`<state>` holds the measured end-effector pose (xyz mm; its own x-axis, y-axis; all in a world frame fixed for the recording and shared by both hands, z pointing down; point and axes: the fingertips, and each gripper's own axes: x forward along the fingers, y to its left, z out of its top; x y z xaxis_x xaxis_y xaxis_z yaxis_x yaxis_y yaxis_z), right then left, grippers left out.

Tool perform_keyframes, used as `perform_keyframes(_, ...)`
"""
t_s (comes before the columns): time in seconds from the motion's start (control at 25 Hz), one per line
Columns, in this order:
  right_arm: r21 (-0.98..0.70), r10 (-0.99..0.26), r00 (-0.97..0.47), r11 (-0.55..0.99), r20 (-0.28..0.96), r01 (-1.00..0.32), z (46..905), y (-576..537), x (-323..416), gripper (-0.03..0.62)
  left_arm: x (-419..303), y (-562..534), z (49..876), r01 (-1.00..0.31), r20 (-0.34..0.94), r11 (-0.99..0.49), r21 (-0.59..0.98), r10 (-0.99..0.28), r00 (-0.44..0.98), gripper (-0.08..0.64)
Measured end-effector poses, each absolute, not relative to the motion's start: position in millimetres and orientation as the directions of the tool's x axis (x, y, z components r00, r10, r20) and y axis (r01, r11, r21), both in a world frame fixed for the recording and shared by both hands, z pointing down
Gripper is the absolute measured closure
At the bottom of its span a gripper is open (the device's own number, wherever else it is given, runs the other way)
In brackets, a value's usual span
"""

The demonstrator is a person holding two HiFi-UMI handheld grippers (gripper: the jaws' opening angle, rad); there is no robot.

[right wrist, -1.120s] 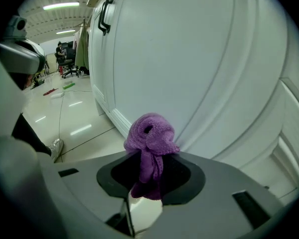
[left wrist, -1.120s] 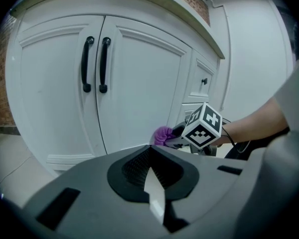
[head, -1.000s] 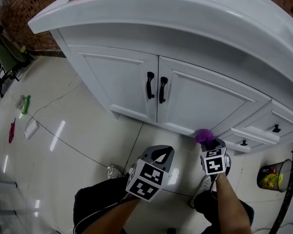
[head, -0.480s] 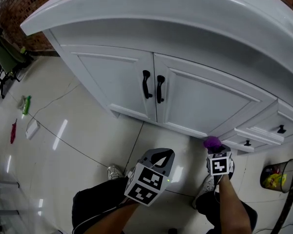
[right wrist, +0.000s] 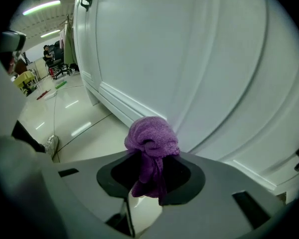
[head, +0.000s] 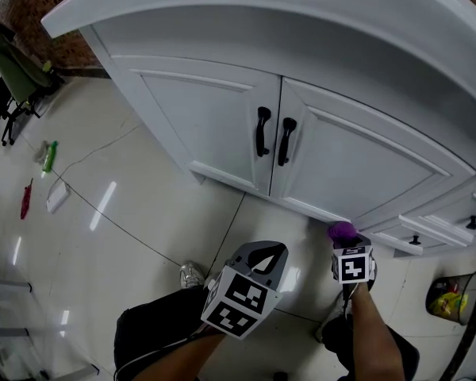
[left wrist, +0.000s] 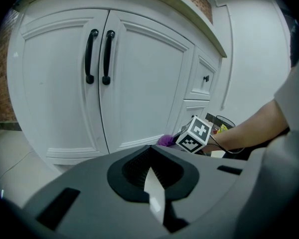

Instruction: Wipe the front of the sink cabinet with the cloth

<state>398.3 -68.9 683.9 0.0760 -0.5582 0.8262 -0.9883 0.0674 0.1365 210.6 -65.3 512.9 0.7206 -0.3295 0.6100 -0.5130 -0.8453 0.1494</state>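
The white sink cabinet [head: 365, 173] has two doors with black handles [head: 274, 136]. My right gripper [head: 345, 244] is shut on a bunched purple cloth [head: 341, 230], which it holds against the bottom rail under the right door. In the right gripper view the cloth [right wrist: 152, 136] bulges out of the gripper [right wrist: 147, 171], touching the cabinet front [right wrist: 189, 59]. My left gripper [head: 263, 254] hangs lower and to the left, away from the cabinet, its jaws together with nothing in them. The left gripper view shows this gripper [left wrist: 150, 176], both doors [left wrist: 139, 78], the cloth [left wrist: 165, 140] and the right gripper's marker cube [left wrist: 194, 135].
Drawers with black knobs [head: 474, 223] sit right of the doors. A wire bin [head: 448, 300] stands on the floor at the far right. A green bottle [head: 51, 155], a red item [head: 24, 199], a white block [head: 57, 197] and a cable lie on the tiles at left. The person's shoe [head: 192, 276] is below.
The cloth and right gripper slid right along the cabinet's bottom rail, then back left towards the handles. The head view has swung. The left gripper has barely moved.
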Motion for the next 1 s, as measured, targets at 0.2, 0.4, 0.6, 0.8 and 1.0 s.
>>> perform_keyframes(0.2, 0.111, -0.568, 0.022, 0.123, 0.823, -0.986, 683.0, -89.3, 367.8, 0.476, 199.9, -68.2, 514.0, -0.527, 0.611, -0.836, 0.152, -0.339, 0.715, 0.558)
perform_keyframes(0.4, 0.082, -0.581, -0.024, 0.155, 0.813, -0.984, 680.6, -110.1, 335.8, 0.476, 181.9, -75.1, 513.1, -0.548, 0.610, -0.822, 0.152, -0.358, 0.707, 0.558)
perform_keyframes(0.6, 0.062, -0.599, -0.064, 0.187, 0.798, -0.980, 675.9, -133.8, 300.4, 0.476, 161.1, -83.3, 509.9, -0.568, 0.603, -0.810, 0.149, -0.380, 0.701, 0.558)
perform_keyframes(0.8, 0.050, -0.610, -0.091, 0.210, 0.787, -0.976, 670.8, -154.1, 270.7, 0.476, 137.0, -91.3, 510.2, -0.589, 0.602, -0.794, 0.150, -0.399, 0.691, 0.558)
perform_keyframes(1.0, 0.059, -0.602, -0.106, 0.248, 0.792, -0.967, 670.3, -169.7, 247.1, 0.476, 107.0, -93.1, 515.0, -0.612, 0.614, -0.778, 0.146, -0.413, 0.672, 0.558)
